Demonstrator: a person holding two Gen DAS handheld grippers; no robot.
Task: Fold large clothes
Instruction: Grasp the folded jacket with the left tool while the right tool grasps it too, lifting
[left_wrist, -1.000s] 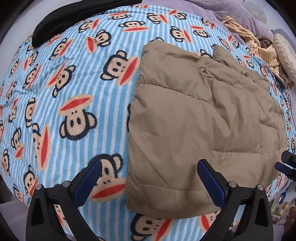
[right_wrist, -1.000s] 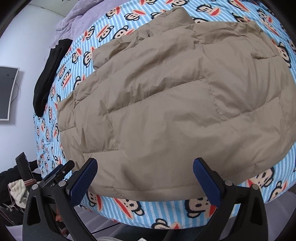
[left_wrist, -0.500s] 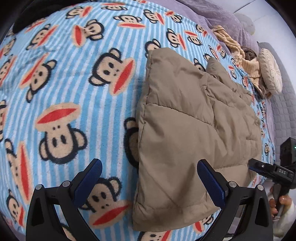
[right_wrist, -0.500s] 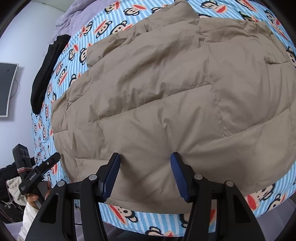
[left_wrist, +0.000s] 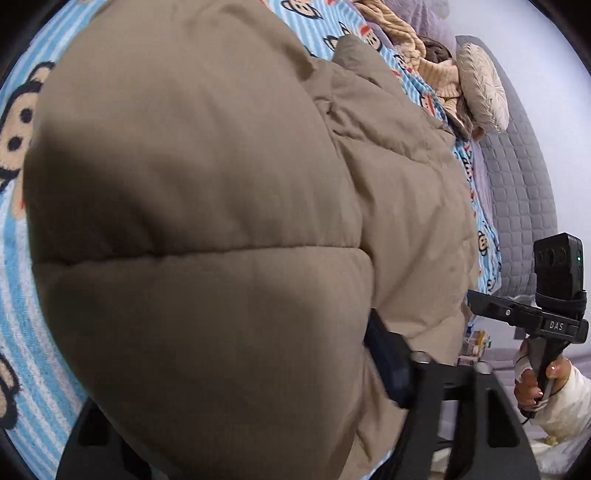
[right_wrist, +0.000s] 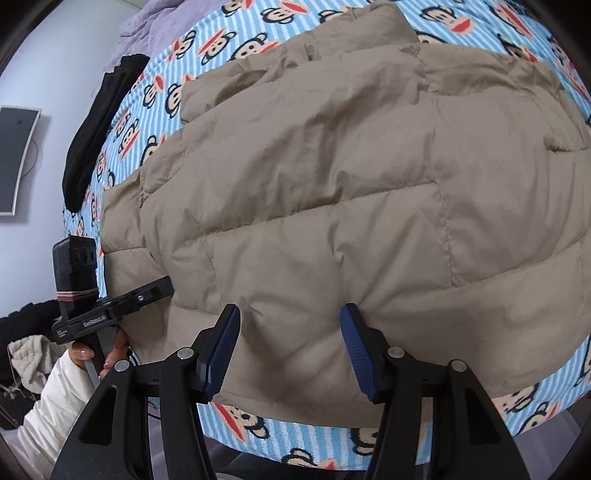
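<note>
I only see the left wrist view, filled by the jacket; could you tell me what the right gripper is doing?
Observer: The right gripper pinches the tan jacket at its near hem, fabric bulging between its pads.
Operator: And my left gripper?
Observer: The left gripper meets the jacket's left edge.
Operator: Anything else over there?
Observer: A black garment lies on the blanket at its far-left edge, apart from the jacket.

Bed, blue-striped monkey-print blanket: tan puffer jacket centre; black garment far left; purple quilt beyond.
</note>
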